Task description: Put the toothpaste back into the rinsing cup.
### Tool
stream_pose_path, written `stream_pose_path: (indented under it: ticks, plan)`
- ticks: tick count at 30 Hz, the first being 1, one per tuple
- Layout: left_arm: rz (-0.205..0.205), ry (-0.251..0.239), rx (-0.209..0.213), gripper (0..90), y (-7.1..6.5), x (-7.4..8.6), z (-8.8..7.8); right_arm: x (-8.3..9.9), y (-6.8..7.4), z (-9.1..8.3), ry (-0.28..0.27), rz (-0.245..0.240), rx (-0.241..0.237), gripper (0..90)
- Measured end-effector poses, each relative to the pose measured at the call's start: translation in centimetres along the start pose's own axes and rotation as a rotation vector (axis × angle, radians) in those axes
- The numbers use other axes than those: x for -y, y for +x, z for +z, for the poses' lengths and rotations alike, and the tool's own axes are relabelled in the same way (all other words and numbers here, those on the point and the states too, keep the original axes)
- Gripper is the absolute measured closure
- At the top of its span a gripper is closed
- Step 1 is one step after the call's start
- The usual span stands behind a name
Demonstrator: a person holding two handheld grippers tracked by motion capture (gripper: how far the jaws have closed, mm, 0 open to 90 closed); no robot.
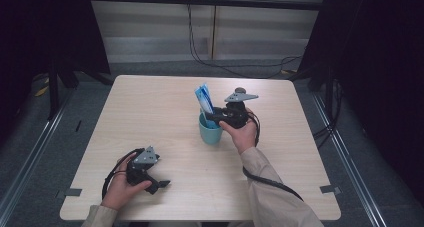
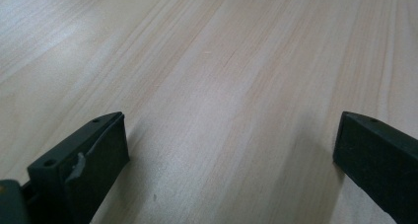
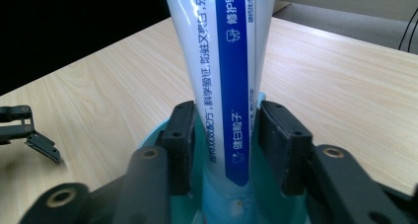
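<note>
the toothpaste tube stood in the teal cup, near the middle of the wooden table, with its white and blue body leaning up and away from the cup's rim. in the high view the tube rose above the cup at a slant toward the far left.

the right gripper sat right at the cup's mouth, the person's right hand behind it. the tube ran up between its two black jaws. the jaws were partly apart: there was a thin gap between the right pad and the tube, while on the left side the pad lay just beside the tube, and i could not tell whether it touched. so the tongs bracketed the tube rather than clamped it.

the left gripper lay low over the near left part of the table, in the left hand, well apart from the cup. its jaws stood wide, with only bare wood between them.
</note>
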State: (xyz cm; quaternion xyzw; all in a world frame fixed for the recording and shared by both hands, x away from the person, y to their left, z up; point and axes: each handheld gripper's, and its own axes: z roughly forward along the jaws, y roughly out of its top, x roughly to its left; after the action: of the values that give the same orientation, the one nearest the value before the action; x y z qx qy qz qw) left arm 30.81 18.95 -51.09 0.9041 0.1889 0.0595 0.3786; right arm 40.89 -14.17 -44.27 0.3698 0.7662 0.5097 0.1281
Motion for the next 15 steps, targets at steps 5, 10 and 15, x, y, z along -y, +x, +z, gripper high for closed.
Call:
stream_pose_path:
  ticks: [5, 10, 15]
  plan:
    - [0.001, 0.001, 0.0, 0.0, 0.01, 0.0, -0.01, 0.06, -0.06, -0.19, 0.013, -0.005, 0.011, 47.8]
    - [0.002, 0.002, 0.0, 0.0, 0.01, 0.0, -0.01, -0.21, 0.01, -0.49, 0.009, -0.006, 0.013, 42.5]
    - [0.002, 0.002, 0.0, 0.0, 0.01, 0.0, -0.01, -0.47, 0.24, -0.65, 0.013, -0.022, 0.013, 36.6]
